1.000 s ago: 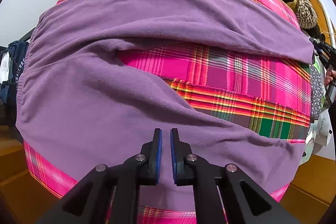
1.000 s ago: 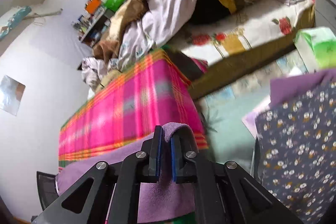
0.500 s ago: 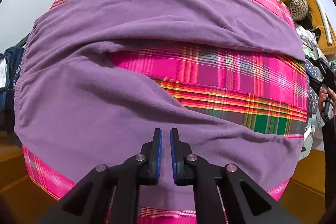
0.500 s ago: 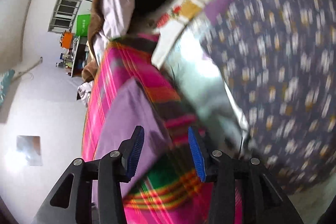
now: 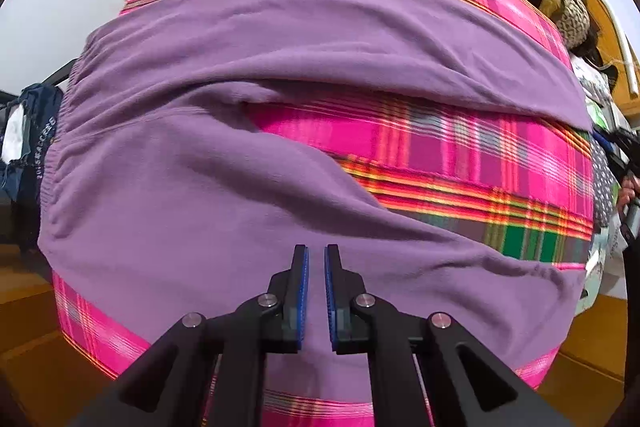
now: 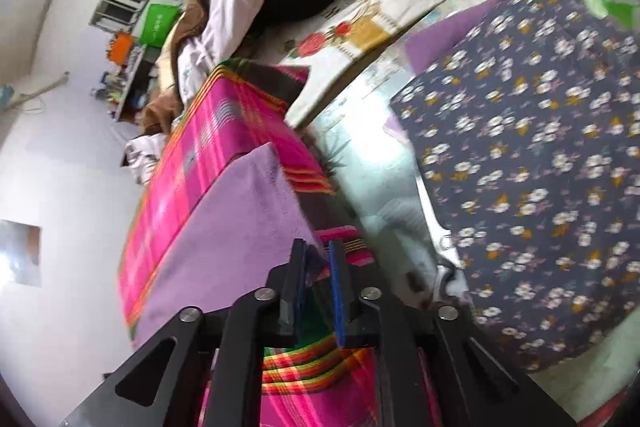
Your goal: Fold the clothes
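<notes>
The purple pants (image 5: 208, 211) lie spread on the pink checked blanket (image 5: 460, 151), the left gripper (image 5: 316, 259) hangs over them, nearly shut and empty, and the right gripper (image 6: 318, 259) has just been closing near the blanket's edge, holding nothing.

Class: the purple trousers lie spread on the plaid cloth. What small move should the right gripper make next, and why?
Probably close on the near leg's hem. The right gripper has just been narrowing at the plaid cloth's edge with nothing clamped, the purple trousers lie unfolded, legs apart, and the left gripper holds nothing.
</notes>
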